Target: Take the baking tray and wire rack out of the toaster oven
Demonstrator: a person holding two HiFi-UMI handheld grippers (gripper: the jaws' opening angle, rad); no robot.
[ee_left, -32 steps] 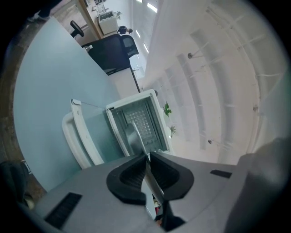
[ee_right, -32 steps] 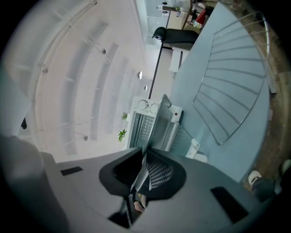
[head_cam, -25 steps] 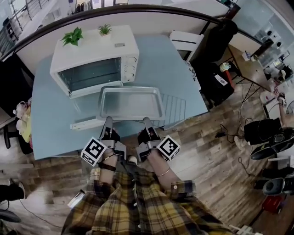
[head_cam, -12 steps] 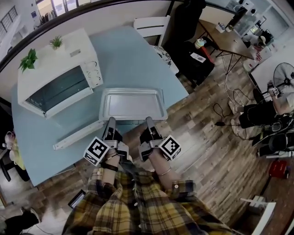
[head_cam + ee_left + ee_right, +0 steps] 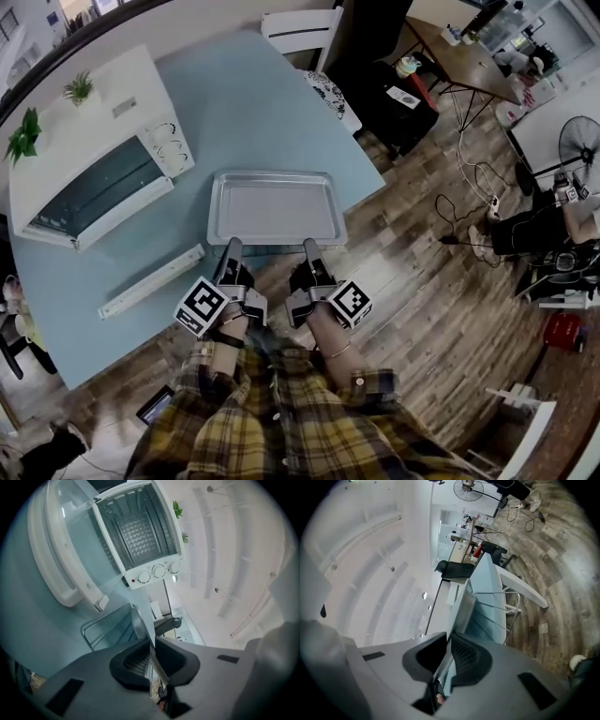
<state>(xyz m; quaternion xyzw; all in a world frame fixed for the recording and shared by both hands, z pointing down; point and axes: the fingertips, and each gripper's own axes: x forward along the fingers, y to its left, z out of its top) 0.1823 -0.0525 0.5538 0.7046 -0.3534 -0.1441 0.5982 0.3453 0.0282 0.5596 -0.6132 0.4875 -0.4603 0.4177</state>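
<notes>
A shallow silver baking tray (image 5: pixel 277 206) hangs level over the front right part of the blue table (image 5: pixel 244 103). My left gripper (image 5: pixel 232 244) is shut on the tray's near rim towards its left, and my right gripper (image 5: pixel 312 246) is shut on the same rim towards its right. The rim (image 5: pixel 140 625) runs thin between the dark pads in the left gripper view, and likewise the tray (image 5: pixel 461 611) in the right gripper view. A wire rack (image 5: pixel 101 625) shows just under the tray, its bars (image 5: pixel 501 611) on the table side. Whether it is held I cannot tell.
The white toaster oven (image 5: pixel 94 159) stands at the table's back left with its door (image 5: pixel 150 279) folded down and its cavity (image 5: pixel 140 531) bare. Two small plants (image 5: pixel 23 136) sit on top. A white chair (image 5: pixel 300 28) and a dark chair (image 5: pixel 394 94) stand beyond the table's right side.
Both grippers have carried the tray away from the oven's open door, rightward along the table and a little lower. The rack that stuck out at the tray's right is now hidden beneath it.
</notes>
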